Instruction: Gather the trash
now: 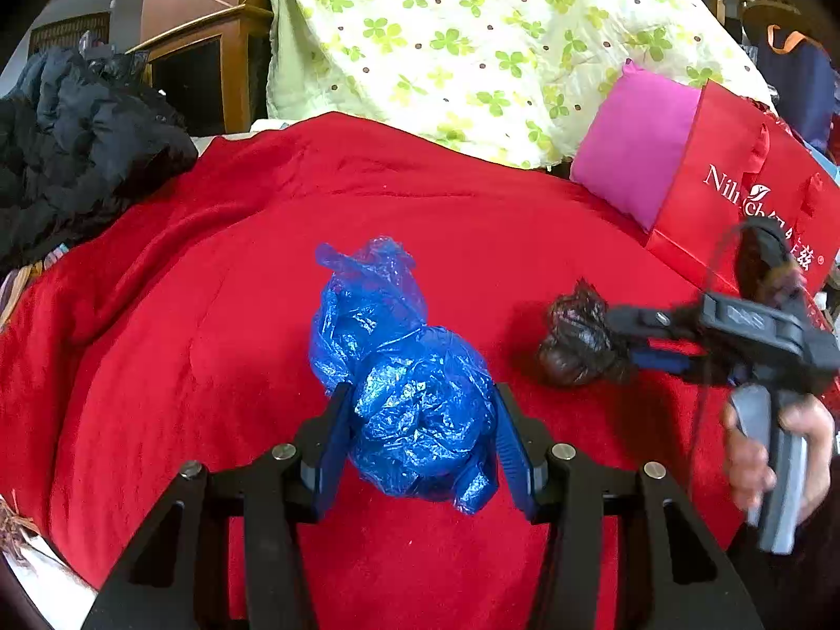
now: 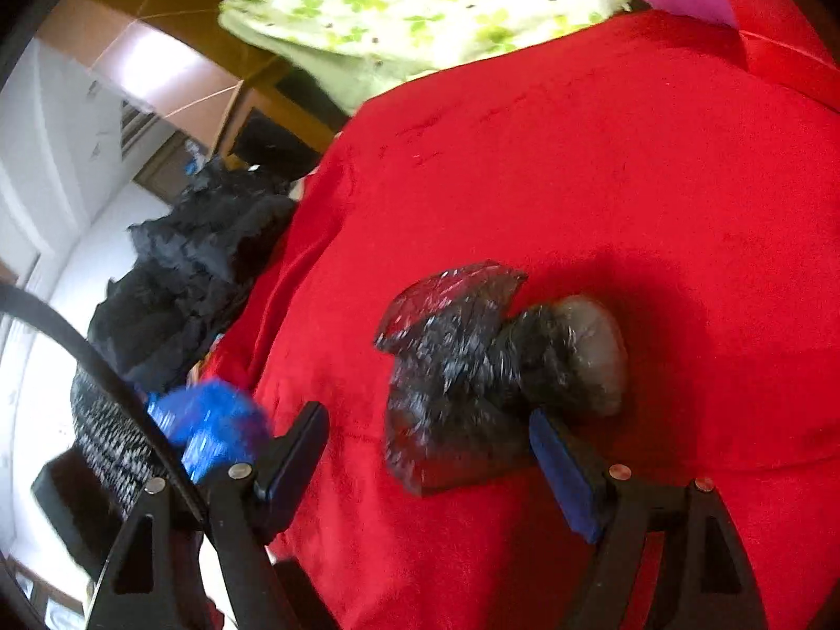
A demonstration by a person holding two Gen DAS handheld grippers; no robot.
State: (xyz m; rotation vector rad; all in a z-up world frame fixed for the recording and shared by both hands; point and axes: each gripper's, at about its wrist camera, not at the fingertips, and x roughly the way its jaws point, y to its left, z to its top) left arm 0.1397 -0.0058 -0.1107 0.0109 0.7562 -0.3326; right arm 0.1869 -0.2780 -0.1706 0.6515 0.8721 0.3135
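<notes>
Cluttered bedroom: a wide red fleece blanket (image 1: 220,315) covers the bed and fills both views. Far ahead of the claws a pale green clover-print quilt (image 1: 446,37) is heaped up, w/ a black puffy jacket (image 1: 68,147) ahead-left, and a magenta square cushion (image 1: 630,142) plus a glossy red paper shopping bag (image 1: 745,194) ahead-right.

Step in hand, as I read it: picking up the two bits of trash, one per claw.

The crumpled blue plastic bag bundle (image 1: 409,383) lies on the blanket between the left claw (image 1: 420,415) fingers. Both pads touch or nearly touch its sides, so the claw is half-closed around it; whether it's truly pinched yet I can't tell.

The smaller knotted black plastic bag wad (image 2: 493,367) sits right of the blue one, apart from it. In the right wrist view the right claw (image 2: 430,430) is spread wide; the wad is just ahead, btw the fingers, nearer the right pad. The left view is motion-blurred there, w/ the fingertips at the wad.

Next move prob calls for squeezing both claws firmly: thin plastic compresses and slips, so grip deep into the bulk before lifting. The red bag may be the drop spot, but that's a guess.
</notes>
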